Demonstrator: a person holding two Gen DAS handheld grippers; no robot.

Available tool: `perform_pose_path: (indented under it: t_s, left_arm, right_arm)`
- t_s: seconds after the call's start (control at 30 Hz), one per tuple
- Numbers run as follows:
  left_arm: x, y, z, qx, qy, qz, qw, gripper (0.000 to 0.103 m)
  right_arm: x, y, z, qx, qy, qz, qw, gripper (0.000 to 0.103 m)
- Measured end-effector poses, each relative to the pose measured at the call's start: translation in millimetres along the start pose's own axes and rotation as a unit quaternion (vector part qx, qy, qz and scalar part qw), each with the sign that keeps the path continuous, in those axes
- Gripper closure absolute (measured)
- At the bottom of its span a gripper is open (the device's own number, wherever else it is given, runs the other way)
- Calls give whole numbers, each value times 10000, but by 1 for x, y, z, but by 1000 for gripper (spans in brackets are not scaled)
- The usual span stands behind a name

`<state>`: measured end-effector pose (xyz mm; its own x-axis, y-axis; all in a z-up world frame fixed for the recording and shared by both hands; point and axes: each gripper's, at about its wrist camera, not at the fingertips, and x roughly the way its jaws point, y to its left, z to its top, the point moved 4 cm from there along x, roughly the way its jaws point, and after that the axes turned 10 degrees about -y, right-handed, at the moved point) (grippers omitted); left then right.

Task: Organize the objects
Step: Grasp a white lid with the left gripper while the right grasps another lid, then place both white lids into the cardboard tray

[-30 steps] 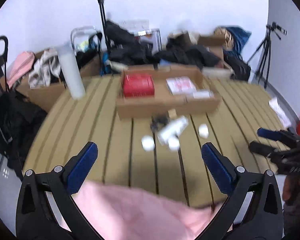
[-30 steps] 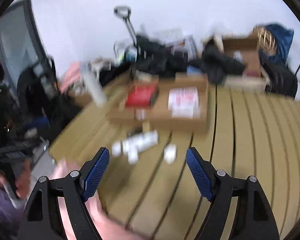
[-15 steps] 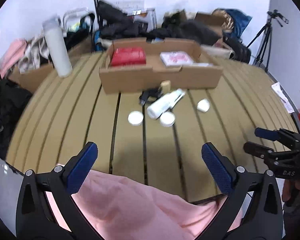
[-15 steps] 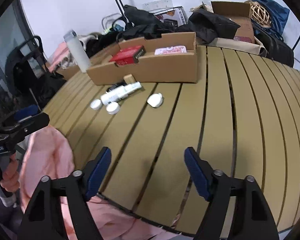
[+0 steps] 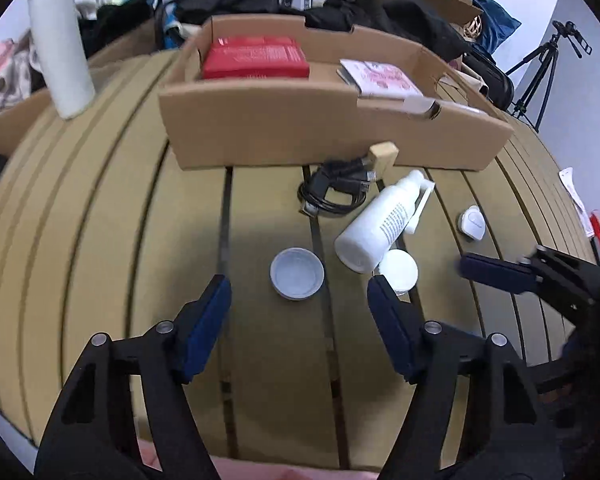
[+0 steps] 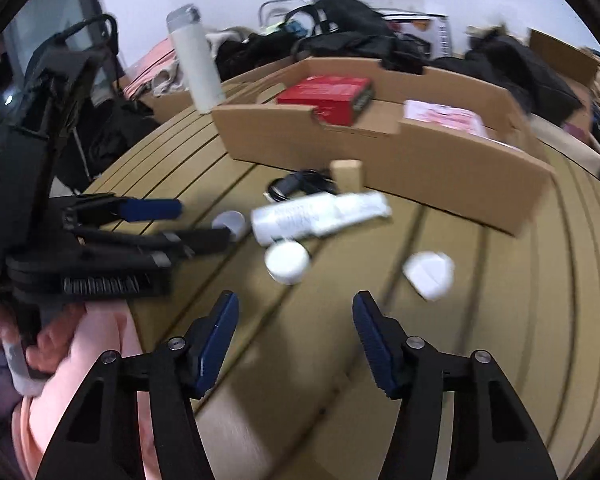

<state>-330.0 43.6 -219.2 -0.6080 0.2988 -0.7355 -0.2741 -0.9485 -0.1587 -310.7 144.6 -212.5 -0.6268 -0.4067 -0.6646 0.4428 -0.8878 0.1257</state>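
Both claws are held released above the worktop (image 5: pixel 100 208): the left claw (image 5: pixel 299 300) near a cap (image 5: pixel 297 273), the right claw (image 6: pixel 296 320) near a jar (image 6: pixel 287 262).

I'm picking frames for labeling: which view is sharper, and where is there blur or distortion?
Left wrist view is sharper: the print on the white bottle shows. Right wrist view is motion-smeared: bottle and white case streak. Both bow the slatted table fisheye-style.
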Motion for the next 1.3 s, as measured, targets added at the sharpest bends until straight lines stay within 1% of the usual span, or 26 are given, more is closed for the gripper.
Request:
perform_pose_path:
  t_s: [0.03, 0.07, 0.1, 0.17, 0.2, 0.23, 0.27, 0.4, 0.5, 0.53, 0.57, 0.6, 0.67, 0.73, 0.77, 0.83, 0.87, 0.93, 1.0, 1.07, 1.1, 1.13, 1.17, 1.2, 1.3]
  left_arm:
    - [3, 2, -1, -78, 60, -68, 9999, 45]
    - [3, 3, 0, -86, -15, -74, 9999, 51]
    - [3, 4, 1, -123, -2, -139, 9998, 61]
    - [3, 6, 1, -152, -34, -138, 9998, 67]
    - [4, 7, 3, -151, -50, -125, 9998, 77]
    - [4, 6, 2, -127, -52, -85, 9999, 78]
    - [3, 5, 1, -96, -60, -76, 9999, 78]
    - [0, -1, -1, 26, -133, 87, 9999, 78]
    - [-21, -1, -4, 37, -313, 317, 9990, 78]
    - [-33, -2, -7, 47, -377, 424, 9984, 78]
    - [-45, -2, -10, 42, -423, 477, 9980, 78]
    - [-59, -3, -13, -7, -470, 463, 9978, 78]
    - [-87, -5, -23, -265, -520, 249, 9980, 78]
    - [-109, -6, -32, -591, -525, 72, 9968, 78]
    - [-113, -7, -33, -639, -526, 52, 9966, 78]
    - [-118, -12, -30, -625, -554, 70, 9965, 78]
    - [-120, -16, -26, -548, -594, 57, 9967, 78]
    - [-121, -24, -12, -406, -726, 2, 9965, 78]
    - [-121, -30, 7, -336, -825, -133, 9959, 78]
    - [-117, -34, 36, -257, -967, -365, 9943, 78]
    - [-113, -35, 49, -214, -1018, -403, 9938, 78]
    - [-106, -35, 63, -139, -1041, -412, 9936, 78]
    - [-93, -35, 81, -29, -1012, -404, 9940, 78]
    - [-80, -34, 94, 16, -976, -350, 9946, 78]
    - [-37, -32, 123, 21, -734, -425, 9964, 78]
  right_arm:
    - [7, 4, 1, -87, 18, -12, 10000, 47]
    - [13, 6, 2, -165, 58, -29, 9998, 50]
    - [18, 7, 1, -210, 81, -65, 9997, 56]
    - [22, 7, 4, -229, 24, -141, 9996, 61]
    - [23, 6, 4, -210, 34, -144, 9997, 64]
    - [23, 6, 4, -196, 13, -159, 9997, 67]
    - [23, 5, 4, -210, 5, -213, 9996, 72]
    - [18, 6, 2, -210, 20, -213, 9995, 73]
    - [-1, 10, 0, -199, -24, -246, 9995, 73]
    - [-5, 10, 1, -188, -44, -238, 9995, 73]
    - [-22, 9, -3, -154, -80, -245, 9995, 73]
    - [-31, 9, -4, -127, -90, -247, 9996, 73]
    - [-68, 5, -16, 55, -113, -231, 9997, 73]
    - [-90, 0, -26, 254, -37, -251, 9994, 73]
    - [-101, -4, -33, 433, 34, -319, 9985, 73]
    - [-112, -11, -40, 714, 72, -390, 9967, 73]
    - [-117, -13, -40, 811, 25, -378, 9960, 73]
    - [-121, -17, -35, 824, -73, -433, 9956, 73]
    - [-123, -23, -24, 808, -192, -441, 9956, 73]
    - [-123, -33, 1, 828, -407, -350, 9951, 73]
    - [-121, -37, 10, 856, -479, -296, 9947, 73]
    - [-117, -42, 26, 965, -576, -124, 9936, 73]
    - [-110, -52, 49, 1166, -680, 112, 9908, 73]
    - [-106, -56, 60, 1218, -745, 162, 9896, 73]
    - [-78, -75, 115, 1285, -859, 234, 9877, 73]
